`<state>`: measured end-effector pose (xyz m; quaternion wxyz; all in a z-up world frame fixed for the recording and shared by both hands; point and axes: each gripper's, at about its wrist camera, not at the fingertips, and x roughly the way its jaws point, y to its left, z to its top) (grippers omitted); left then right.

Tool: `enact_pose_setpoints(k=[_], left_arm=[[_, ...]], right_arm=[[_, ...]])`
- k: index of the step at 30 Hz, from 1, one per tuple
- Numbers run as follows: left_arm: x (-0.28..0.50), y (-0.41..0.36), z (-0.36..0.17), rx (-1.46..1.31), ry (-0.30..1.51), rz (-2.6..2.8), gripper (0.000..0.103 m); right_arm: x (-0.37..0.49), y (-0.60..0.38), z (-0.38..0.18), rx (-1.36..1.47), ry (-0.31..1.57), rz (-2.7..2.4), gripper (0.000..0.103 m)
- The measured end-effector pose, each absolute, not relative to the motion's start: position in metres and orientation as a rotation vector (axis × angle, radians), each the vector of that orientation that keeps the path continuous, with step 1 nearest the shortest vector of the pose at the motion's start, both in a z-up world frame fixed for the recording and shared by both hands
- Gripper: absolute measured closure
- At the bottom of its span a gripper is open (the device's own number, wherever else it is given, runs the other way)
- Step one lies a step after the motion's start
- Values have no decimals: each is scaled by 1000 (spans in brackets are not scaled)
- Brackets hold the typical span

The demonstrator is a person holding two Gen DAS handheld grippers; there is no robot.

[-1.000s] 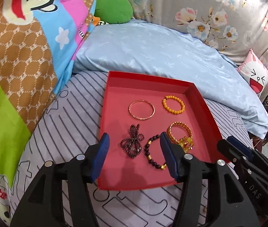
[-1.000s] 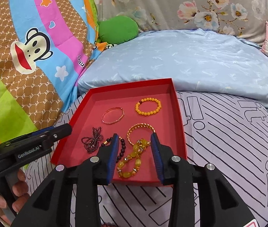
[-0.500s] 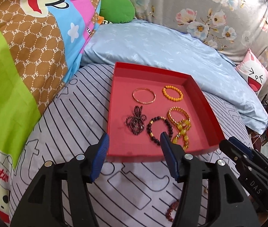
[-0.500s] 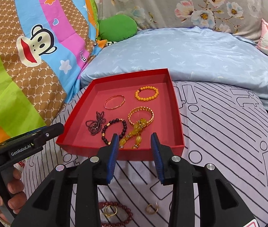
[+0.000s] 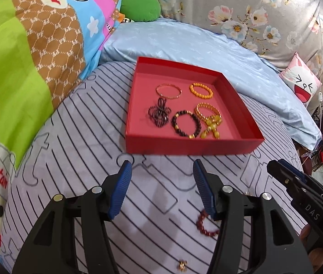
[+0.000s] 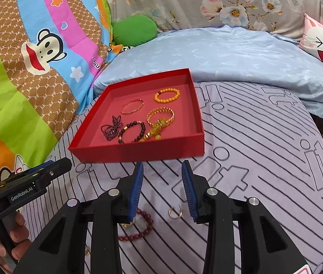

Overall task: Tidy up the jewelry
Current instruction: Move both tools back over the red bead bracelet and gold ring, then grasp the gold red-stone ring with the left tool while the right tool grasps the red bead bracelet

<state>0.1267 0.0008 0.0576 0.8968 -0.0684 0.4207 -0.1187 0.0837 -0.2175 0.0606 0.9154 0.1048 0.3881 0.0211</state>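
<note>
**Both claws wide, nothing gripped**

Left claw (image 5: 162, 166) spread wide and empty above the striped bed cover (image 5: 81, 137), short of the red tray (image 5: 191, 146). Right claw (image 6: 162, 167) likewise parted, empty, over a gold earring (image 6: 175, 212) and dark red bead bracelet (image 6: 138, 228). Five pieces inside the tray, among them an orange bead bracelet (image 6: 167, 95).

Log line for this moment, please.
left gripper: open, empty | right gripper: open, empty | red tray: six pieces | dark red bracelet: on bedspread

tray (image 6: 138, 153): matt red card | bangle (image 6: 132, 106): shiny metal | bedsheet (image 6: 252, 159): soft cloth | tool pads (image 6: 136, 189): ribbed blue rubber
</note>
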Motion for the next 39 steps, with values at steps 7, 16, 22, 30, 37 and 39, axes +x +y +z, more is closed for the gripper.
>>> enact_pose_setpoints(k=[7,16,22,30,37,39], left_arm=[[100,2,46,-135,890,-243,50],[59,3,24,-114,926,-247,50],[33,2,15,-99,945,-265,50],[18,-3,6,-99,974,-285,50],[14,-7,2,-85,975,-285,50],[14,-7,1,-83,973,-283,50]], right_arm=[[59,-221,48,216,828,22,69],[30,-225,33,235,862,7,69],[15,-225,22,253,885,8,69],[10,-214,13,247,903,26,69],[14,-202,14,218,898,45,69],[18,-199,13,214,900,48,69]])
